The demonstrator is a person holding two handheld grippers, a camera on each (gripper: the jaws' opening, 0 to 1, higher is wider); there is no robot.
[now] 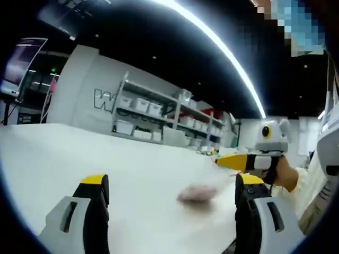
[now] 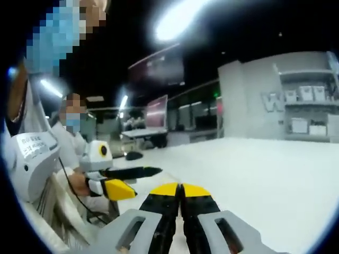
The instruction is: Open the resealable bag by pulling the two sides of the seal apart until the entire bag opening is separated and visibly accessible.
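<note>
A: Where was the bag?
B: In the left gripper view a blurred, see-through resealable bag (image 1: 204, 182) sat at the lower middle of the frame over the white table (image 1: 79, 153), with a pinkish smear inside it. Its right end met the other gripper coming in from the right edge.

A: And the left gripper (image 1: 172, 197)?
B: Its jaws stood wide apart at the bottom of the frame, with nothing between them.

A: The right gripper (image 2: 180, 189)?
B: In its own view the yellow-tipped jaws were pressed together at the bottom centre. I couldn't make out the bag between them there. From the left gripper view it looked to be pinching the bag's edge, though the blur left that uncertain.

A: Anything else?
B: Shelving with white bins (image 1: 153, 114) stood against the far wall, middle of the frame.
</note>
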